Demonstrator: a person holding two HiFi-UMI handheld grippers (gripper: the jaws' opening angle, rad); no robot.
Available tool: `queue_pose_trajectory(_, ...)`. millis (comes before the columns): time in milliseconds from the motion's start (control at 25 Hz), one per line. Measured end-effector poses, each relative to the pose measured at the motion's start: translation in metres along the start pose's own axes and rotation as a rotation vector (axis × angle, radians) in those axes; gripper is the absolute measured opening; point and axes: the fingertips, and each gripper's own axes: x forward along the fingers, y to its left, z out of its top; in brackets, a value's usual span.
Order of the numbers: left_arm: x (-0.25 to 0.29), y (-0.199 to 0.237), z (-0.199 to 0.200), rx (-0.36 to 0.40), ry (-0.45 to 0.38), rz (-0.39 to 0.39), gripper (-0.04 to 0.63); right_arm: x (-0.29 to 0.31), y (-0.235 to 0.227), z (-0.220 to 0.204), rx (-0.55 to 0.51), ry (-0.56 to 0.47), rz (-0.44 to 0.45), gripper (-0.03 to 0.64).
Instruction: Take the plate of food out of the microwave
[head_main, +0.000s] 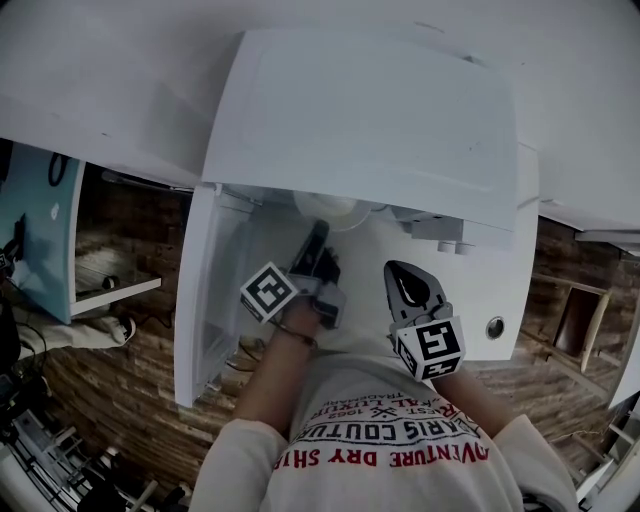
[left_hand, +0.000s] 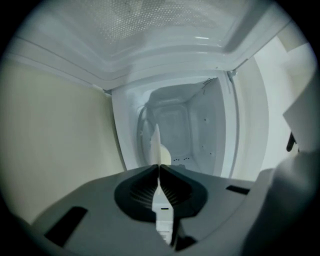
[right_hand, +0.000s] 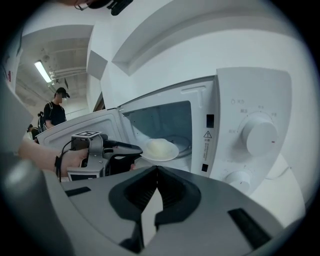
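Left hand-held gripper (left_hand: 159, 169) pinches the rim of the plate of food (right_hand: 160, 148). The plate is roughly level at the mouth of the microwave (right_hand: 250, 95), whose door (right_hand: 90, 125) is swung open to the left. Right hand-held gripper (right_hand: 156, 170) is pressed together on nothing, held back in front of the control knobs (right_hand: 259, 135).

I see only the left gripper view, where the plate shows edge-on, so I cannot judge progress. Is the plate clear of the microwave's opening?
Observer: Not fully. From above, the plate sits partly under the microwave's front edge, gripped by the left gripper.
Operator: Is food on it?
Observer: Yes, the right gripper view shows a pale mound of food on it.
Operator: And the right gripper?
Observer: The right gripper is shut, empty and touching nothing.
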Motion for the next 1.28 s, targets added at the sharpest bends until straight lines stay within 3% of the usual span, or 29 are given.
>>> queue_pose_trajectory(520,-0.051,-0.042,-0.027,-0.009,0.016,-0.155,0.012,-0.035,0.014,0.0,-0.014,-0.057,-0.02,0.011)
queue_pose_trajectory(1280,-0.14,-0.103,-0.077,0.021,-0.02,-0.23,0.012,-0.102,0.018,0.022,-0.038,-0.226,-0.095,0.011)
